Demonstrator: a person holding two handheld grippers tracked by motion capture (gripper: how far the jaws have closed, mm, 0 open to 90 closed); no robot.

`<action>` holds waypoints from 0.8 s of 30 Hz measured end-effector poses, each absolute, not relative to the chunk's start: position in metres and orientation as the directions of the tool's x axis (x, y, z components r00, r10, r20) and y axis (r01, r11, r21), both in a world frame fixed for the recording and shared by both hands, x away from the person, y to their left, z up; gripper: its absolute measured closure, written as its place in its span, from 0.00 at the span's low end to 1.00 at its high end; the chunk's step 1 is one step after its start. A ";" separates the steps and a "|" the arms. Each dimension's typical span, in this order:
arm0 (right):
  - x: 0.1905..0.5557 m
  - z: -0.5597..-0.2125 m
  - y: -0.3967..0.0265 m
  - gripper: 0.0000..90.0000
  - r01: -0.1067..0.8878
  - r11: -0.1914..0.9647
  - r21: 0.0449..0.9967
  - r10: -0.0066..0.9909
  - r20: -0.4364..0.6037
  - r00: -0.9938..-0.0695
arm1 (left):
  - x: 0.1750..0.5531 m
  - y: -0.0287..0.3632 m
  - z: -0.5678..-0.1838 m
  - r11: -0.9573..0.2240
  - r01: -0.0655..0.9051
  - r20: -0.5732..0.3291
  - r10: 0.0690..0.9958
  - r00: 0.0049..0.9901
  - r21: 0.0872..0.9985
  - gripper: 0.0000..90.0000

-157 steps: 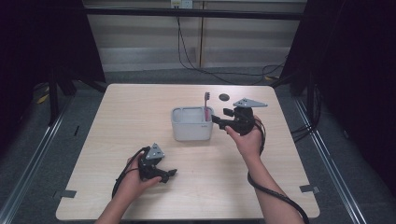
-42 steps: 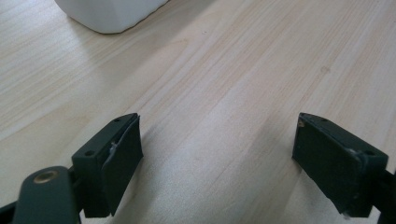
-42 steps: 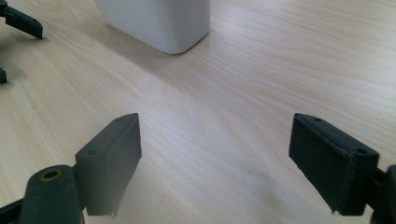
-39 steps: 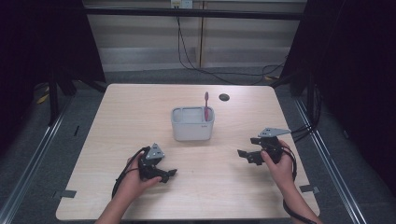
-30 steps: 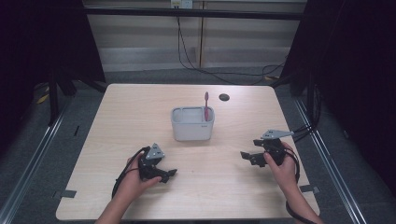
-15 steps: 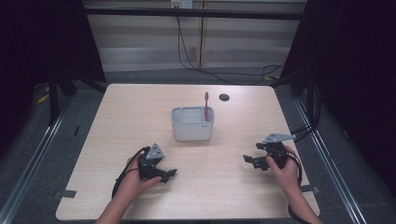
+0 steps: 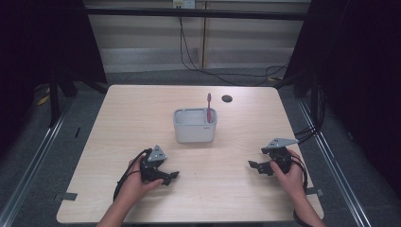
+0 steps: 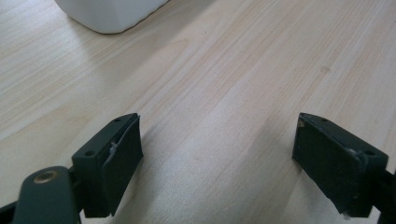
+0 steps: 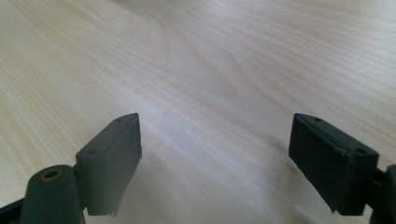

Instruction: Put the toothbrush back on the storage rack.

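Toothbrush (image 7: 208,107) stands upright in the holder (image 7: 195,125) — job looks finished. Left gripper (image 7: 171,177) and right gripper (image 7: 251,165) rest on the table (image 7: 142,109), jaws apart, empty — next, nothing but parking.

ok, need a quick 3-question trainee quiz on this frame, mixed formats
1. True or false: the pink toothbrush lies flat on the table.
2. Multiple choice: the right claw is A) shut on the toothbrush, B) open and holding nothing, C) inside the holder.
3. Fill in: the white holder stands nearer the ____ edge of the table than both claws do.

Key
1. False. It stands upright in the holder's right-hand compartment.
2. B. Its jaws are spread over bare wood; the left claw is open as well.
3. far.
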State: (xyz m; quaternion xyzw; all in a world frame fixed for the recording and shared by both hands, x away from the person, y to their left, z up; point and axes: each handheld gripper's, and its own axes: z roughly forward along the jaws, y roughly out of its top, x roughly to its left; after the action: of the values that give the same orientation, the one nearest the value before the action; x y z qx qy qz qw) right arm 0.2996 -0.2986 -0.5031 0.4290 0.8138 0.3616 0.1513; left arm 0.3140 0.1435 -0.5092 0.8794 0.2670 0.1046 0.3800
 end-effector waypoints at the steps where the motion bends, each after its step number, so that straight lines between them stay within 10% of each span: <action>1: 0.300 -0.504 -0.299 0.19 0.586 0.376 0.718 0.807 0.057 -0.588 | 0.314 0.143 -0.509 -0.568 0.390 -0.019 0.549 0.835 0.725 0.17; 24: 0.298 -0.512 -0.301 0.15 0.568 0.400 0.719 0.800 0.028 -0.600 | 0.314 0.143 -0.509 -0.563 0.393 -0.022 0.553 0.833 0.727 0.17</action>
State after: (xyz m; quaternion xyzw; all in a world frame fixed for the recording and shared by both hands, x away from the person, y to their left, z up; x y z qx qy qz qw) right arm 0.2979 -0.3007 -0.5124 0.4165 0.8207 0.3554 0.1633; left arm 0.3136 0.1432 -0.5094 0.8779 0.2695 0.1049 0.3817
